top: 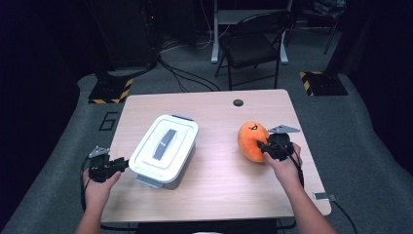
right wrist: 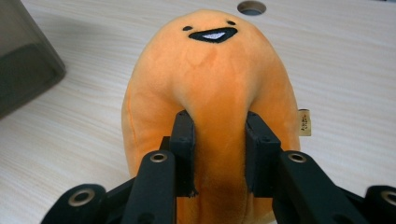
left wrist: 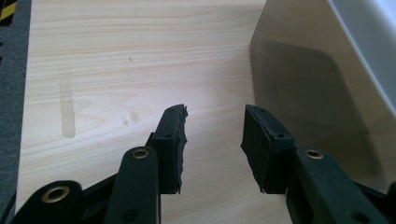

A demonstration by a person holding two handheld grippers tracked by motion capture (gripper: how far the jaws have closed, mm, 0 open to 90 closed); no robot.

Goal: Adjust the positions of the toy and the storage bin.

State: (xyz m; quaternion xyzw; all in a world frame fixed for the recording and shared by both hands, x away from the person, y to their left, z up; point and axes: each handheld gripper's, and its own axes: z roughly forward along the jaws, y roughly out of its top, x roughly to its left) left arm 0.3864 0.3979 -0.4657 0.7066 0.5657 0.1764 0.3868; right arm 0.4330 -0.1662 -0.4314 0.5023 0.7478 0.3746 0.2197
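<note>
The table (top: 214, 190) carries a lidded white box (top: 164, 147) at my left and an orange plush toy (top: 252, 140) at my right, the two well apart. My right gripper (right wrist: 219, 135) is pinching a fold of the toy's lower body, its pads sunk into the fabric. My left gripper (left wrist: 212, 140) waits just beside the box with jaws spread around nothing. I judge the step in hand as carrying the toy toward the box. Next, the lid must come off, which calls for the left gripper.

Table (top: 219, 190) evenly lit from above, room beyond dark; high view soft, slightly blurred; soft shadows.
</note>
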